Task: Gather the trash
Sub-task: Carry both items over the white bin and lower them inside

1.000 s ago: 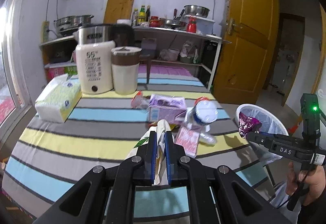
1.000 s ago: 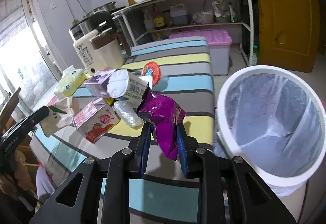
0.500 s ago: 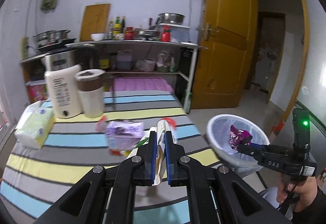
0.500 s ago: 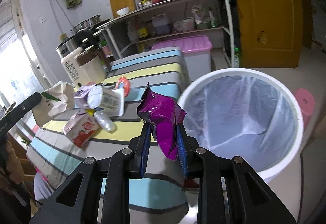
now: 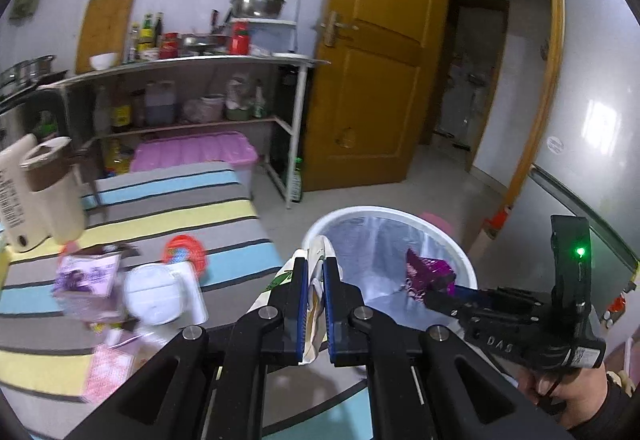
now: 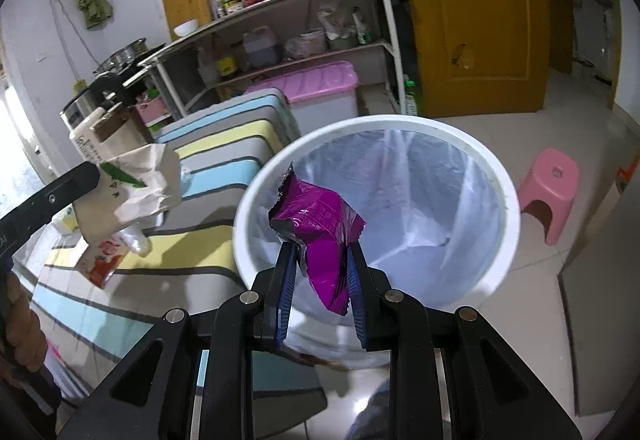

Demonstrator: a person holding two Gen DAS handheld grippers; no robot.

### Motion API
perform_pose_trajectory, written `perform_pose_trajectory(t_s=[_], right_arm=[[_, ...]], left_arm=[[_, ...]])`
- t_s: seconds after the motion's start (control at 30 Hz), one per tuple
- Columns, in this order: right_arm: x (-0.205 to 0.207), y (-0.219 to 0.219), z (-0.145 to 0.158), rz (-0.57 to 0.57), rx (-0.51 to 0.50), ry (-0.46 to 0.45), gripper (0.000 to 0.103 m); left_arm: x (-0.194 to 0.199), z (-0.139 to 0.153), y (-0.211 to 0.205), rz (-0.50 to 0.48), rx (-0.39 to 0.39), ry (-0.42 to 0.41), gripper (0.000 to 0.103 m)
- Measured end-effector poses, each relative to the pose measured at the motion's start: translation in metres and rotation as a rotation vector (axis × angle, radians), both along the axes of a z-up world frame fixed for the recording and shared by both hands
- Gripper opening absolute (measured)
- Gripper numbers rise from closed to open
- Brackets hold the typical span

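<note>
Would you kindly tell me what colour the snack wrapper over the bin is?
Shiny magenta-purple; the snack wrapper shows best in the right wrist view.

purple wrapper [image 6: 320, 216], white bin [image 6: 508, 184] (clear liner), striped tablecloth [image 5: 168, 216], pink stool [image 6: 550, 186]
</note>
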State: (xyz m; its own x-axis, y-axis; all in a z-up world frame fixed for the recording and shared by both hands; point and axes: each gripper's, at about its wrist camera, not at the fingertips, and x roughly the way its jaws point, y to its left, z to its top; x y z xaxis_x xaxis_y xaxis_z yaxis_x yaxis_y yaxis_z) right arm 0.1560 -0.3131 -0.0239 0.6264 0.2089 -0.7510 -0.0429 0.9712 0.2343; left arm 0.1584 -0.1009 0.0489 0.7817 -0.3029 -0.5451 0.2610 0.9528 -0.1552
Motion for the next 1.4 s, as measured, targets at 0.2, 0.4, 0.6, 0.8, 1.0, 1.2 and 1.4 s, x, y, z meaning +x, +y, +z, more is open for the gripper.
perform_pose_trajectory(t_s=[0.2,0.4,0.6,0.8,1.0,1.2,1.4], right_arm=[[0.001,-0.012,-0.008,-0.028,-0.019,0.03,0.026],[0.001,-0.022,-0.013,-0.05,-0.031,0.05,0.029],[0.002,-0.025,-0.013,-0.061,-0.037,0.049,0.036],[0.0,-0.026,-0.01,-0.066,-0.038,0.038,0.04],[0.0,-0.025,-0.009,-0.065,-0.042,0.033,0.041],[-0.004,-0.023,-0.005,-0.065,-0.047,0.016,0.044],[-0.011,-0.018,0.004,-0.054,-0.058,-0.01,0.045]], left_arm=[[0.021,-0.015,-0.025,-0.058,-0.014,0.05,0.007],[0.037,-0.031,-0.04,-0.095,-0.015,0.091,0.008],[0.049,-0.04,-0.045,-0.117,-0.025,0.114,0.008],[0.047,-0.039,-0.046,-0.128,-0.027,0.105,0.01],[0.048,-0.039,-0.042,-0.123,-0.036,0.107,0.016],[0.04,-0.035,-0.036,-0.116,-0.046,0.098,0.017],[0.027,-0.028,-0.025,-0.098,-0.053,0.085,0.017]])
